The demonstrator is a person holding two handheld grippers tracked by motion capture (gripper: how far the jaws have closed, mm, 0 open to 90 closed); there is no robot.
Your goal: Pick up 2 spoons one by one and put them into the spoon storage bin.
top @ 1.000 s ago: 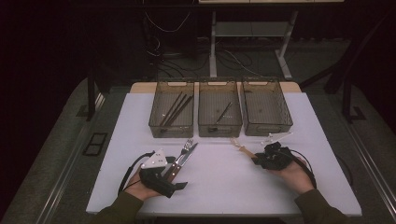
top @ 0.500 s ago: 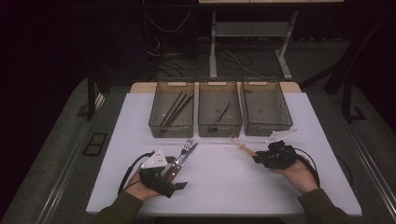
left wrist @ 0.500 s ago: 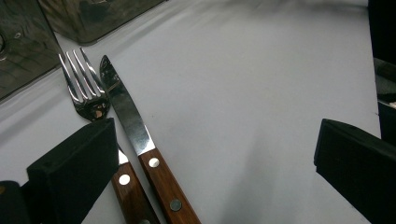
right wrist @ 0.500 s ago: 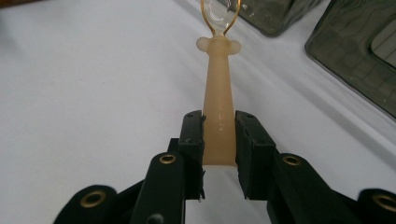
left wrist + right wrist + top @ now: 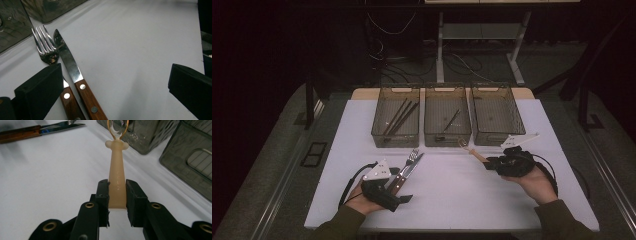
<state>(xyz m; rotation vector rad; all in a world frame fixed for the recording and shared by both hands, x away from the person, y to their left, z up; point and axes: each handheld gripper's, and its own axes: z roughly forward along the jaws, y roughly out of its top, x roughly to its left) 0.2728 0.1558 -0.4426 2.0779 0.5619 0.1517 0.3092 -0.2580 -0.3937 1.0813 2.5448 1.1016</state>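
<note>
My right gripper (image 5: 117,192) clamps a cream-handled utensil (image 5: 117,176), lifted near the table's far edge; next, carry it over a bin (image 5: 496,114). Left gripper (image 5: 112,82) gapes, idle.

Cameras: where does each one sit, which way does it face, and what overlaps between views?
High view: above the person's side of the table, facing forward and down at three bins; both forearms, left gripper and right gripper show.
Left gripper view: rides the left gripper, looking along its open jaws at the fork and knife.
Right gripper view: rides the right gripper, jaws shut on a cream-handled utensil, bins beyond.
Shared: the knife appears in all three.
</note>
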